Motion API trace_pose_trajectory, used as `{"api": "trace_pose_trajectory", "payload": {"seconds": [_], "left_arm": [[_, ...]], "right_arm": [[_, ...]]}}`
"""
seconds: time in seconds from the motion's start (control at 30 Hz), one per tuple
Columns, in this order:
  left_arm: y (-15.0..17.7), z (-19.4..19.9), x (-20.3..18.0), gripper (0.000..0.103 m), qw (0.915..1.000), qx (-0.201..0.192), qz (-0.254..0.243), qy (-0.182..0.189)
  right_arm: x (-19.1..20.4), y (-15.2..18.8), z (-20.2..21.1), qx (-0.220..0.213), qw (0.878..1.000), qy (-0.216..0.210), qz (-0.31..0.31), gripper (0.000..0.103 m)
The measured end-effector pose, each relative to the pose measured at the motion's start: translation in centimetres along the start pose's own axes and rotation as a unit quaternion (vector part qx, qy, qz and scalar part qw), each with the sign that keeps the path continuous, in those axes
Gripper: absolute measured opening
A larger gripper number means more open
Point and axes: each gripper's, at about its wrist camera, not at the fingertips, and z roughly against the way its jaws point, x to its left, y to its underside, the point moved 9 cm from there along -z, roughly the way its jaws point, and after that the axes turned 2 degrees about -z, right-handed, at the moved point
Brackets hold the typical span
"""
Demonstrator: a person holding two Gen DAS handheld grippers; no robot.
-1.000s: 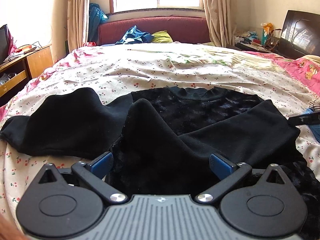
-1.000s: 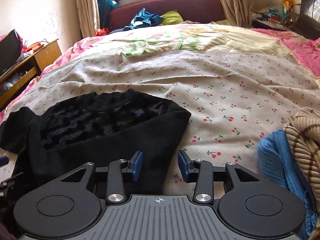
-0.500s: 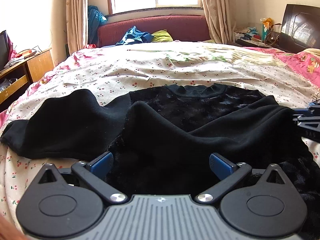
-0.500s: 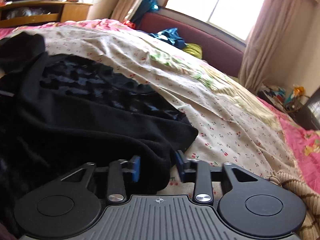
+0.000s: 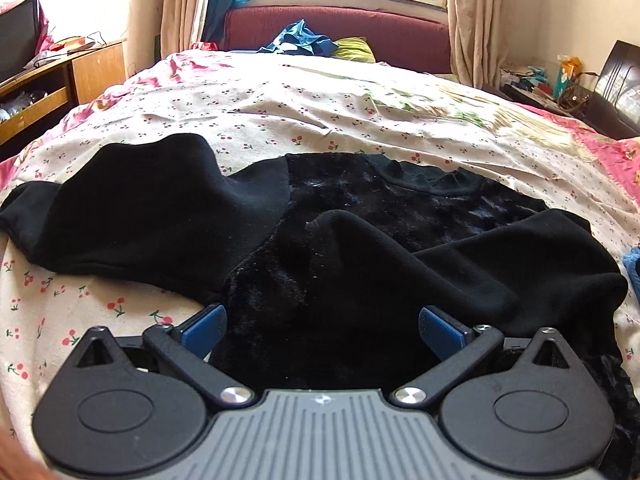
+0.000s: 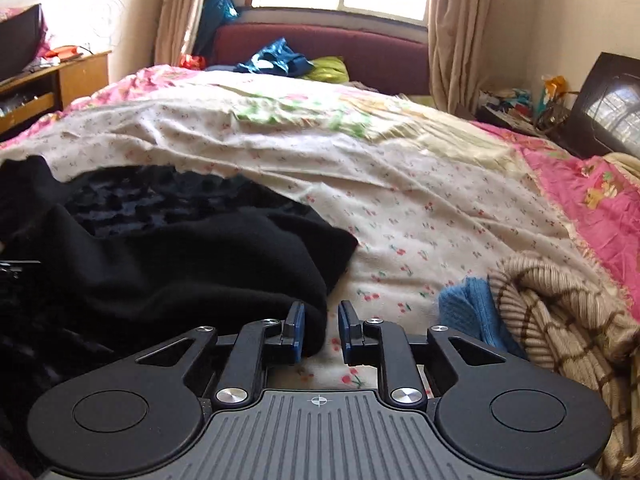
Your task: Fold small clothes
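on the bed [image 5: 360, 112], my left hand-held gripper [image 5: 322, 330] gapes over the black top [image 5: 360, 248]; my right hand-held gripper [image 6: 322, 336] sits slightly parted at its sleeve edge.

The near hem of the black sweater [image 5: 328, 320] is hidden behind the left gripper [image 5: 322, 330] body, and its lower right part is cut off by the frame edge. In the right wrist view, the sweater's left side is cropped, and the striped knit [image 6: 568, 328] right of the right gripper [image 6: 320, 338] is cut off too. The clutter on the far shelf [image 6: 516, 106] is too small to be identified.
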Motion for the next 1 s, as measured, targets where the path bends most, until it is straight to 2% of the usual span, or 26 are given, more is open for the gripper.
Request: {"api": "trace_pose_trajectory", "payload": {"seconds": [0.03, 0.1, 0.17, 0.23, 0.33, 0.4, 0.47, 0.5, 0.53, 0.57, 0.6, 0.7, 0.8, 0.87, 0.93, 1.0], "left_arm": [[0.0, 0.2, 0.2, 0.103, 1.0, -0.001, 0.0, 0.0], [-0.1, 0.8, 0.5, 0.103, 1.0, -0.007, -0.004, -0.006], [-0.3, 1.4, 0.7, 0.103, 0.9997, -0.015, -0.011, -0.014], [-0.5, 1.8, 0.9, 0.103, 0.9994, -0.022, -0.019, -0.019], [-0.7, 2.1, 1.1, 0.103, 0.9992, -0.026, -0.027, -0.017], [-0.8, 2.0, 1.2, 0.103, 0.9993, -0.026, -0.026, -0.011], [-0.7, 1.7, 1.1, 0.103, 0.9995, -0.021, -0.023, -0.003], [-0.7, 1.6, 1.1, 0.103, 0.9995, -0.019, -0.023, 0.001], [-0.7, 1.5, 1.1, 0.103, 0.9996, -0.019, -0.023, 0.003], [-0.8, 1.4, 1.1, 0.103, 0.9996, -0.019, -0.021, 0.005], [-0.8, 1.4, 1.2, 0.103, 0.9996, -0.019, -0.018, 0.008], [-0.9, 1.4, 1.4, 0.103, 0.9997, -0.019, -0.005, 0.017], [-1.0, 1.2, 1.4, 0.103, 0.9996, -0.019, -0.001, 0.019], [-1.0, 1.1, 1.4, 0.103, 0.9997, -0.019, -0.002, 0.018], [-0.9, 1.0, 1.3, 0.103, 0.9997, -0.018, -0.005, 0.017], [-0.8, 0.9, 1.3, 0.103, 0.9998, -0.017, -0.008, 0.012]], "right_arm": [[1.2, -1.1, 0.5, -0.012, 1.0, -0.021, 0.01, 0.023], [4.1, -2.7, 0.3, -0.015, 0.997, -0.072, 0.028, 0.034], [8.2, -4.4, -1.0, -0.013, 0.989, -0.145, 0.036, 0.035], [12.6, -5.6, -3.0, 0.007, 0.975, -0.215, 0.058, 0.036], [18.5, -6.5, -5.7, 0.036, 0.955, -0.28, 0.093, 0.039], [21.4, -6.6, -7.1, 0.067, 0.939, -0.317, 0.118, 0.055], [23.1, -6.2, -8.5, 0.087, 0.933, -0.32, 0.138, 0.057], [23.6, -5.9, -9.3, 0.098, 0.934, -0.311, 0.146, 0.054], [23.8, -5.4, -9.9, 0.111, 0.936, -0.299, 0.15, 0.045], [23.9, -4.9, -10.3, 0.125, 0.936, -0.291, 0.151, 0.008], [23.8, -4.6, -10.5, 0.137, 0.935, -0.292, 0.145, 0.007], [23.0, -5.2, -9.9, 0.124, 0.94, -0.296, 0.117, 0.007], [21.8, -7.5, -9.7, 0.098, 0.948, -0.295, 0.073, 0.007], [21.4, -9.4, -10.0, 0.082, 0.948, -0.305, 0.037, 0.007], [21.6, -10.2, -10.9, 0.087, 0.946, -0.31, 0.017, 0.008], [22.2, -9.9, -12.7, 0.094, 0.952, -0.292, 0.02, 0.012]]}}
